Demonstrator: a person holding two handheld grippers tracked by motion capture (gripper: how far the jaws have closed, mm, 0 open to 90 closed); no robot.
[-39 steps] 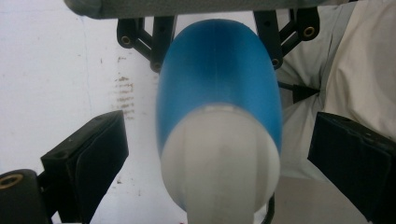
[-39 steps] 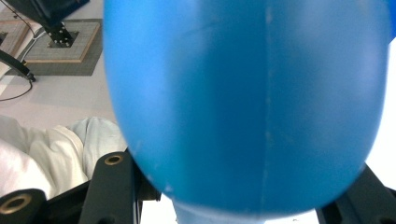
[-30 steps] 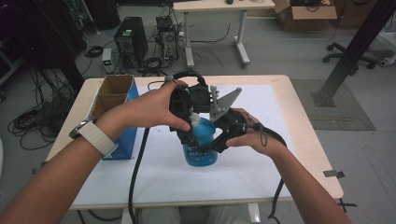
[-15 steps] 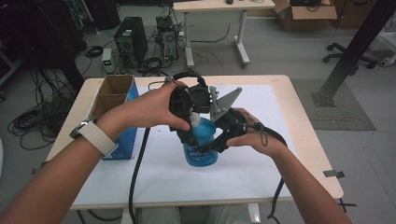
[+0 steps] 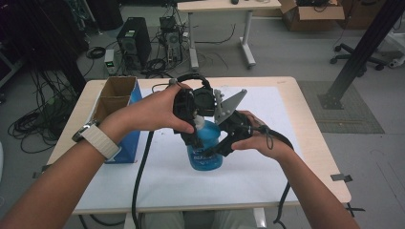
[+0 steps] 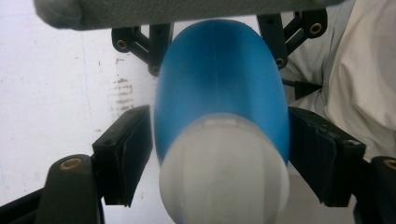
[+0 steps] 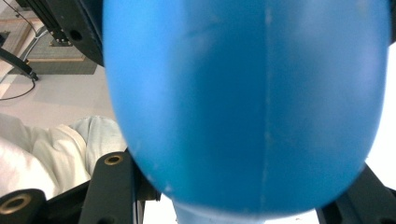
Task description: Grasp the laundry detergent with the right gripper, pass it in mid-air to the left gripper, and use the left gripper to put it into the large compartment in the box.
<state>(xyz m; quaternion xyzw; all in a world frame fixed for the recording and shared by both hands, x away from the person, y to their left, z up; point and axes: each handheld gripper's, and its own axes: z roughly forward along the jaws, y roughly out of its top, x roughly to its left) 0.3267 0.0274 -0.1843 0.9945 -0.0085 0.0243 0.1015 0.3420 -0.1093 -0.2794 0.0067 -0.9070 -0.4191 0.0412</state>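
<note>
Room light is even and soft on the high view, and the white table top (image 5: 305, 124) is bright with faint shadows. Towards ten o'clock the floor goes dim. Up close, the blue bottle (image 6: 219, 93) blurs, its white cap (image 6: 224, 172) out of focus at six o'clock.

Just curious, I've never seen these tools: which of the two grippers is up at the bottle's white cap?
The left gripper: its jaws flank the white cap of the blue bottle. The right gripper grips the body lower down.
</note>
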